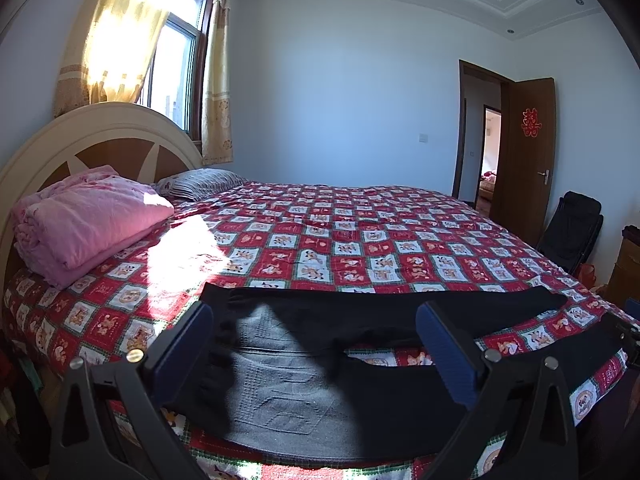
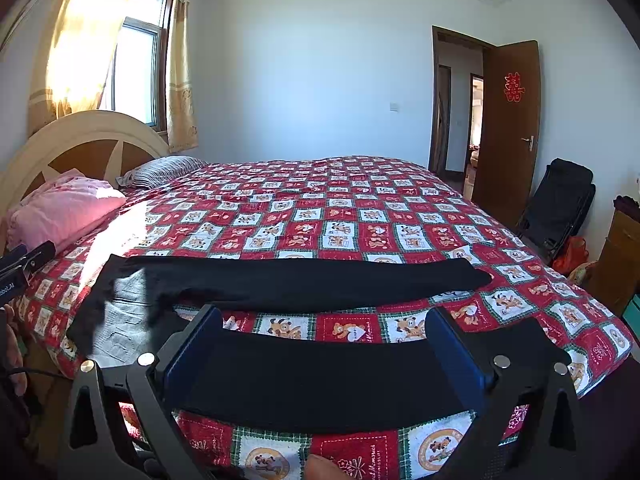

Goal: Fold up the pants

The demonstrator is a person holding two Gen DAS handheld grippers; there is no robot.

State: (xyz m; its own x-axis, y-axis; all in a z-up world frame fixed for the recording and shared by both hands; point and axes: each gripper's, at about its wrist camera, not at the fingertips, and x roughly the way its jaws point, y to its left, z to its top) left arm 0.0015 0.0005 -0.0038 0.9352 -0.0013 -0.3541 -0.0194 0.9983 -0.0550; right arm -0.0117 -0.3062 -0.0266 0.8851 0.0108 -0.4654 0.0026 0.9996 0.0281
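Black pants [image 1: 360,312] lie spread on the red patterned bedspread near the bed's front edge, both legs stretched to the right, the grey inner waist [image 1: 272,392] turned out at the left. My left gripper [image 1: 316,336] is open above the waist end. In the right wrist view the far leg [image 2: 304,280] and near leg [image 2: 320,376] lie apart with bedspread between them. My right gripper [image 2: 324,344] is open over the near leg. The left gripper [image 2: 24,264] shows at the left edge of that view.
A folded pink blanket [image 1: 88,224] and a striped pillow [image 1: 200,184] lie by the headboard [image 1: 100,128]. A black folding chair [image 1: 572,232] and a wooden cabinet [image 1: 628,264] stand to the right of the bed. An open door [image 1: 528,160] is behind.
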